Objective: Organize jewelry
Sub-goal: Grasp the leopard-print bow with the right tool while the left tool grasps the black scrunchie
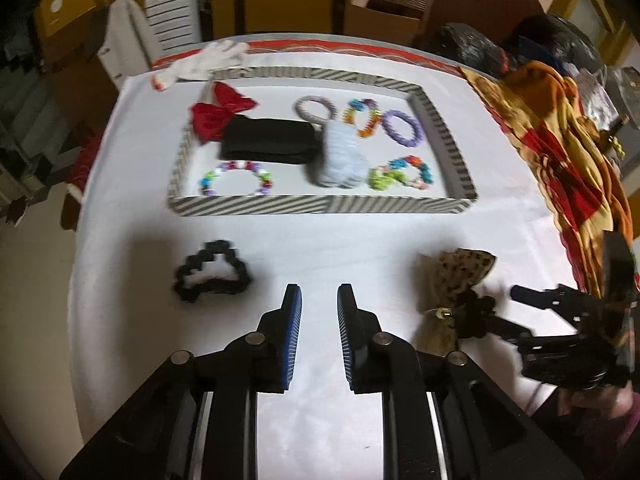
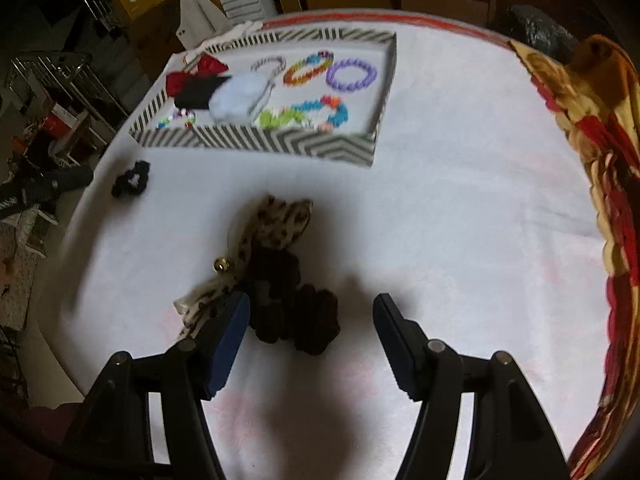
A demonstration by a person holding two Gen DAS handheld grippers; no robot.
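A striped tray (image 1: 320, 205) at the far side of the white table holds a red bow (image 1: 218, 114), a black band (image 1: 268, 142), a pale fluffy scrunchie (image 1: 340, 156) and several bead bracelets. My left gripper (image 1: 319, 308) stands open above bare tablecloth, with a black scrunchie (image 1: 212, 276) to its left. In the right wrist view my right gripper (image 2: 311, 304) is open wide around a dark scrunchie (image 2: 296, 312). That scrunchie lies against a leopard-print bow (image 2: 280, 220) with a small gold bell (image 2: 220, 265). The left finger is close to the scrunchie and the right finger stands apart from it.
A red and yellow patterned cloth (image 1: 560, 152) is heaped along the table's right side. A white glove (image 1: 208, 60) lies behind the tray. Chairs (image 1: 384, 4) and black bags (image 1: 468, 48) stand beyond the far edge. The table's rounded left edge (image 2: 72, 232) drops to the floor.
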